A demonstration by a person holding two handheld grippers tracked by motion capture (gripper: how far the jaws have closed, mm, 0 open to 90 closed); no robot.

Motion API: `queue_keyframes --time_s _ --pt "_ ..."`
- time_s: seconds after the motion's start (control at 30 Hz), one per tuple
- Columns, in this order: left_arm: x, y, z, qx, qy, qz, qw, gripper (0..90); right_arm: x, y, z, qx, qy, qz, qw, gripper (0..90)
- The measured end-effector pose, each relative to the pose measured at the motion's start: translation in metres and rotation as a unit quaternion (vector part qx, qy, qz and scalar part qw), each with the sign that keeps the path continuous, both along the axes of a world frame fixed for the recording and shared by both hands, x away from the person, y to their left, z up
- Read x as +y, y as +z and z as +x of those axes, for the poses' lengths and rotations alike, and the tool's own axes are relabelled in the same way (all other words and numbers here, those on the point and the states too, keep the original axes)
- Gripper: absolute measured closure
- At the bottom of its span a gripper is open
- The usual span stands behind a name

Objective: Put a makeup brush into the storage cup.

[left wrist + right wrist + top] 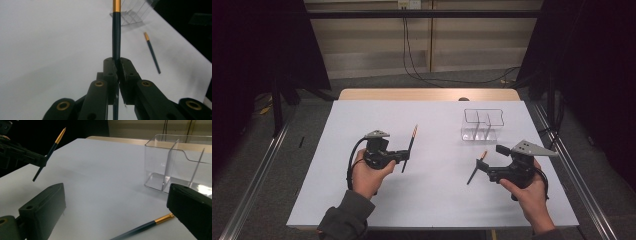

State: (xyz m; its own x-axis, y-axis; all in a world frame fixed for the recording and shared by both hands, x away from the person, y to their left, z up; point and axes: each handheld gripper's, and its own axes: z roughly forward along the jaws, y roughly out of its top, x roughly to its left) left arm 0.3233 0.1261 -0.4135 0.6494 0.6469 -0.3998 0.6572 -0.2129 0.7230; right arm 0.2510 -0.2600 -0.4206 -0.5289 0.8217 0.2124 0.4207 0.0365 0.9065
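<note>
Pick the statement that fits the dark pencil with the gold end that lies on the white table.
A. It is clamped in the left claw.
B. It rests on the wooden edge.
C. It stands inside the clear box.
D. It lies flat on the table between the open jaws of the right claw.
D: in the right gripper view the lying pencil rests on the table between the wide-apart jaws of the right claw, unpinched.

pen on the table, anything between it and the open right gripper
Nothing visible. The pen lies flat on bare white table between the right gripper's open jaws. The clear holder stands farther back, and the left gripper, shut on another pen, is off to the side.
</note>
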Motion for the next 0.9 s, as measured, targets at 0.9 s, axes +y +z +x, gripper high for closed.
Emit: queue_keyframes --time_s 0.9 --pt "-0.031 0.009 -0.004 -0.053 -0.042 -0.082 0.9943 84.3 0.045 0.016 0.032 0.023 0.063 0.063 0.9957 18.5"
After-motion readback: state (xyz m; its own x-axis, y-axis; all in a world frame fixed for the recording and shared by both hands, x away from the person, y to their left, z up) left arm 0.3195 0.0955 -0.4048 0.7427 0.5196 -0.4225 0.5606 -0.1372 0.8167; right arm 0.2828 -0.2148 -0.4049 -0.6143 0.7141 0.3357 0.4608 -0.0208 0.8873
